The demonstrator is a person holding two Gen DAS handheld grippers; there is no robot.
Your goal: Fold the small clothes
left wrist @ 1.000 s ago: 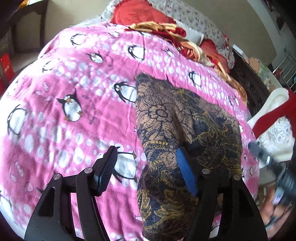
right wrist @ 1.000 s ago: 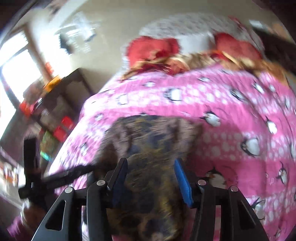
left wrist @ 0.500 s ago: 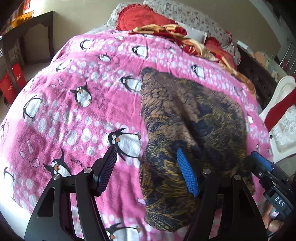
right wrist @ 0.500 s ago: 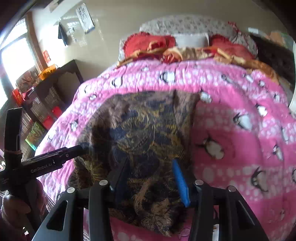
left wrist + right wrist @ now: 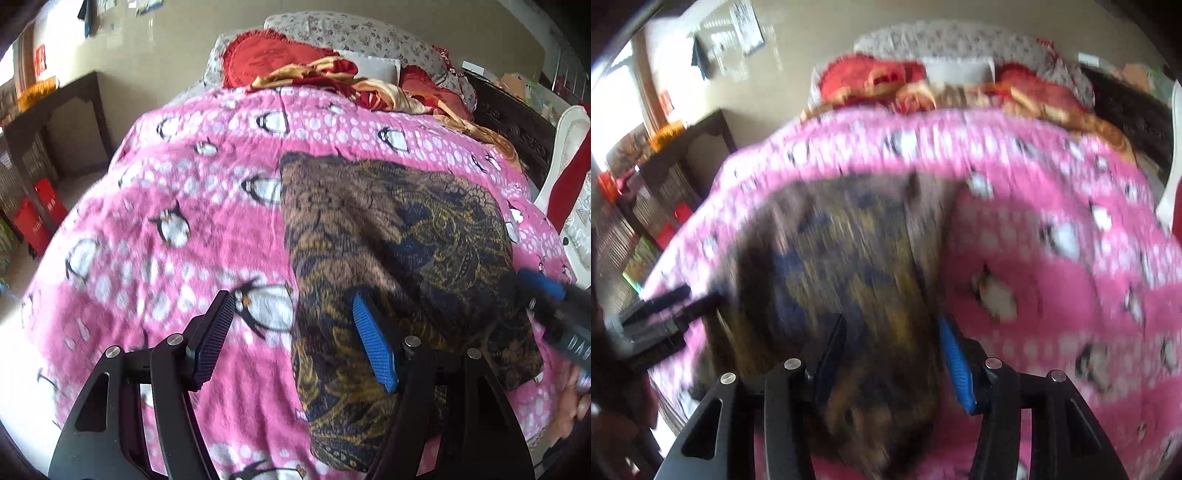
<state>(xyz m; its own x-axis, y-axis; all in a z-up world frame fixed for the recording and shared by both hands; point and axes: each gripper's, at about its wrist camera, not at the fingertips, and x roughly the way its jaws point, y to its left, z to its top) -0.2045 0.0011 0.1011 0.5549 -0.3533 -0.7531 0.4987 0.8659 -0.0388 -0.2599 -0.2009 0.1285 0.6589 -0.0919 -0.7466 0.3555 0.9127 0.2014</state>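
Since a second ago my view from the left wrist has swung so more of the bed's far end shows, and the right view has dipped toward the cloth. My left claw (image 5: 293, 341) stands open, one finger over the pink blanket (image 5: 177, 206), the other over the dark patterned garment (image 5: 391, 236), gripping nothing. My right claw (image 5: 892, 354) is parted over that garment; blur hides any contact. Red pillows (image 5: 266, 59) lie beyond.

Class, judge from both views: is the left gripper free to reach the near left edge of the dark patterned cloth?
Probably yes. The left gripper is open right over the cloth's left edge, and only blanket lies there. The right gripper works the other side.
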